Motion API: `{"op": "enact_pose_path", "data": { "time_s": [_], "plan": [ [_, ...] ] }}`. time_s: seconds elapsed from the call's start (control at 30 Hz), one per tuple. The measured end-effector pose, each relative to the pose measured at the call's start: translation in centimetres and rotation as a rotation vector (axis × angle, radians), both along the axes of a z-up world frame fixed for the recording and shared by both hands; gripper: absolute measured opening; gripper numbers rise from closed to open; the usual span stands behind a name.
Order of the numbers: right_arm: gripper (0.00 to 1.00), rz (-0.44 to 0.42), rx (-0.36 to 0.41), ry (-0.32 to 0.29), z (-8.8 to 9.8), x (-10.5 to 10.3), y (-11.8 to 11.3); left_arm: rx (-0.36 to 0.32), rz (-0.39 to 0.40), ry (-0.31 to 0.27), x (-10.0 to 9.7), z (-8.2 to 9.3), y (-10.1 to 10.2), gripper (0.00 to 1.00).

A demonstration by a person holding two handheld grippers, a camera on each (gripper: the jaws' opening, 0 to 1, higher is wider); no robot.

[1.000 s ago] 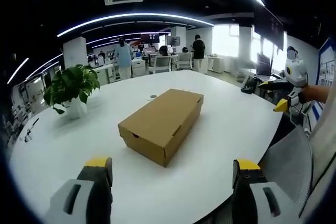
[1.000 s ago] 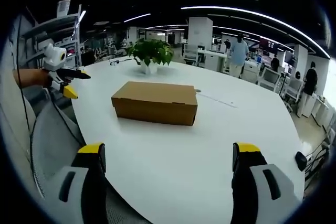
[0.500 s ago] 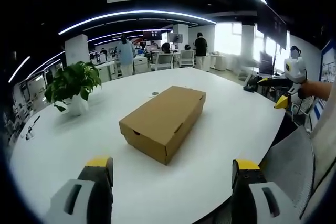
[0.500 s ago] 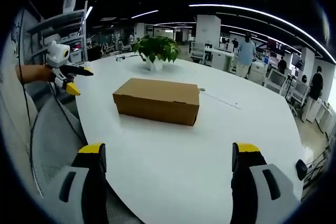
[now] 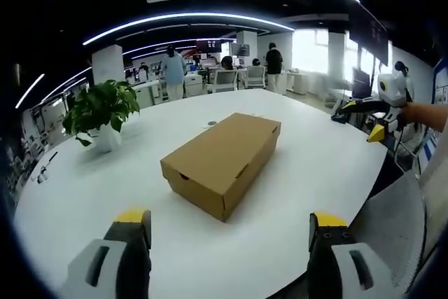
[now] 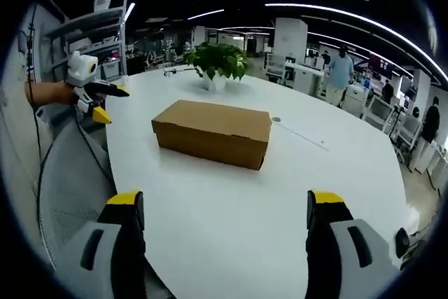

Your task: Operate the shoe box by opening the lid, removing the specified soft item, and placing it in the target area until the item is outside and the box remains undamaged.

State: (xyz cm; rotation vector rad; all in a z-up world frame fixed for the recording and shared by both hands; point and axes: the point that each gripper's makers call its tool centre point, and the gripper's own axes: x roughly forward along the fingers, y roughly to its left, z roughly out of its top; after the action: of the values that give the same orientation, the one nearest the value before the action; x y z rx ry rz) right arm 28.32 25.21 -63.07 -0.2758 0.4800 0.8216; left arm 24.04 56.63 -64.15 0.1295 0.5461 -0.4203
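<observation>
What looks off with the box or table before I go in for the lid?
Nothing stands out. The shoe box sits flat on the white table, lid shut, with no dents or tears visible. The potted plant stands upright, apart from it.

No text, label, brand, number or sign could be read anywhere in either view. The cardboard shoe box [image 5: 221, 161] [image 6: 213, 133] on the white worktop [image 5: 308, 159] [image 6: 231, 208] showed plain brown faces with no print. Screens and wall panels far beyond the shoe box were too small and blurred to make out.
</observation>
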Motion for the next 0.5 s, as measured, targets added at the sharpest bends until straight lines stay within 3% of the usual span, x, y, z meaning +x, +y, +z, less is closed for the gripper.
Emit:
{"op": "enact_pose_path", "data": {
  "time_s": [0.5],
  "plan": [
    [0.87, 0.138, -0.06, -0.001, -1.2, 3.6, 0.6, 0.018, 0.014, 0.018, 0.6, -1.1, -0.8, 0.87]
  ]
}}
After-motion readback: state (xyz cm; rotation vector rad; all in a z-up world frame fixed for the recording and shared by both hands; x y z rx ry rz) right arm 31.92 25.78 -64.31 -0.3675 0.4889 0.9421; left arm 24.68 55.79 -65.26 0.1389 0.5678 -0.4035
